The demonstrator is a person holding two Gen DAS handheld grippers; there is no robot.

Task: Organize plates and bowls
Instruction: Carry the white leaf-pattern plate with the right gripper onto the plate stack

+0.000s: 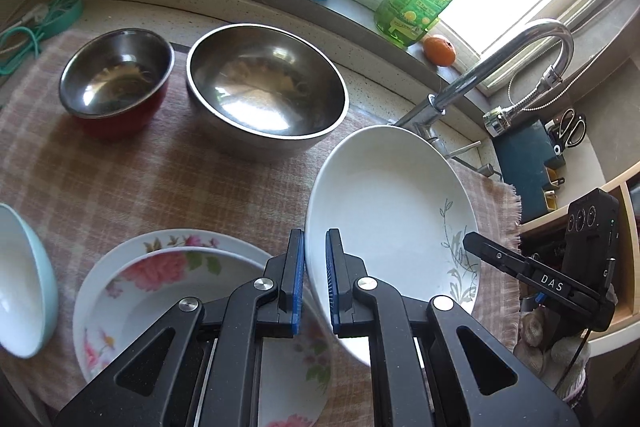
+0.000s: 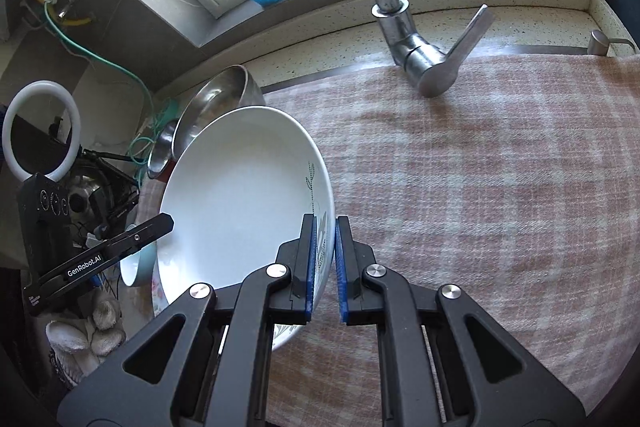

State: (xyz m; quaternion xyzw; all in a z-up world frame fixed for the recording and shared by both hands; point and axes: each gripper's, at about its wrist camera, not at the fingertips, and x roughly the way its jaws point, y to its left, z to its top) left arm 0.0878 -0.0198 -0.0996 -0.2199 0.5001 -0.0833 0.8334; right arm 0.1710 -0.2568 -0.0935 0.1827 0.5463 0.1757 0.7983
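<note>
Both jaws clamped on opposite rim edges of the white plate, left gripper and right gripper, likely a two-point hold to keep it steady mid-frame above the checked cloth. Count: two steel bowls upper left, two floral plates stacked lower left, one pale blue bowl.

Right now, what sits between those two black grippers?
The white plate with the grey leaf sprig. The left gripper pinches one rim and the right gripper the opposite rim. Each wrist view shows it.
</note>
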